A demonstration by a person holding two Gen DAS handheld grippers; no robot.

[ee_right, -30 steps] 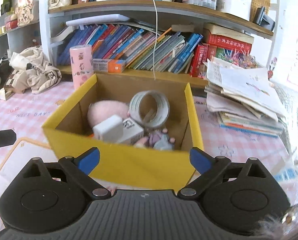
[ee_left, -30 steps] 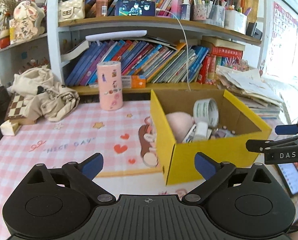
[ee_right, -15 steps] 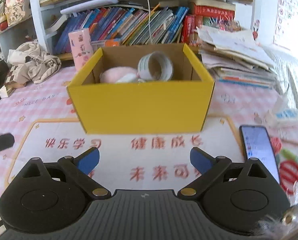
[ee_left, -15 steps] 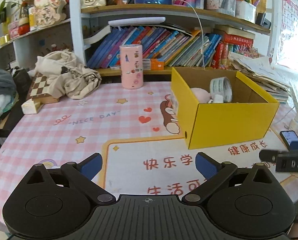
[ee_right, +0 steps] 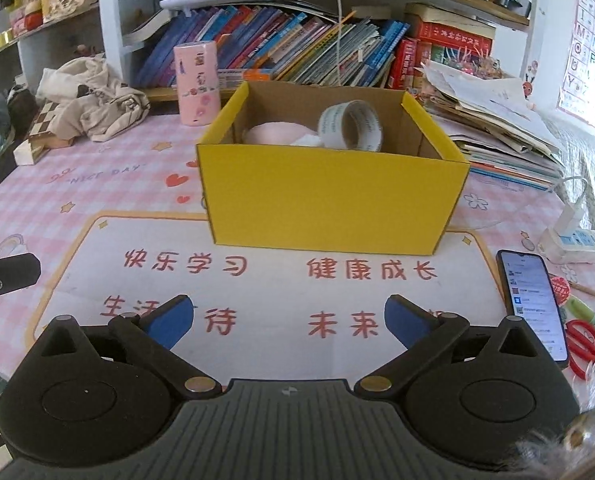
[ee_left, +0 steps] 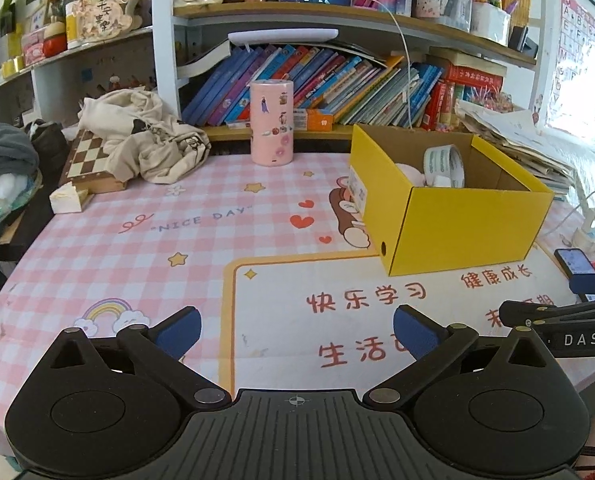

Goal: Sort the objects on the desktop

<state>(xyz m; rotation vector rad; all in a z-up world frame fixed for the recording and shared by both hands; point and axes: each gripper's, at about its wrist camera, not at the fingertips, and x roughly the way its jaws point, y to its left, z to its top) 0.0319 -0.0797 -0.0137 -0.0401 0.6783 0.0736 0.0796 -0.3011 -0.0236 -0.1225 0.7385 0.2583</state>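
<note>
The yellow cardboard box (ee_right: 333, 200) stands on the printed table mat (ee_right: 257, 292), ahead of and well apart from both tongs. Inside it we see a tape roll (ee_right: 351, 126) leaning on edge beside a soft pink item (ee_right: 275, 134). Our right gripper (ee_right: 287, 318) hangs over the mat, its jaws opening with nothing between them. Our left gripper (ee_left: 295, 330) is spread wide and empty, with the box to its front right.

Compared with a second ago, both tongs have drawn back: the box then filled the right view and now sits farther off.

The box is rectangular with plain brown inner walls. The mat is smooth, pink-checked at its edges. A phone (ee_right: 531, 300) lies flat right of the box.
</note>
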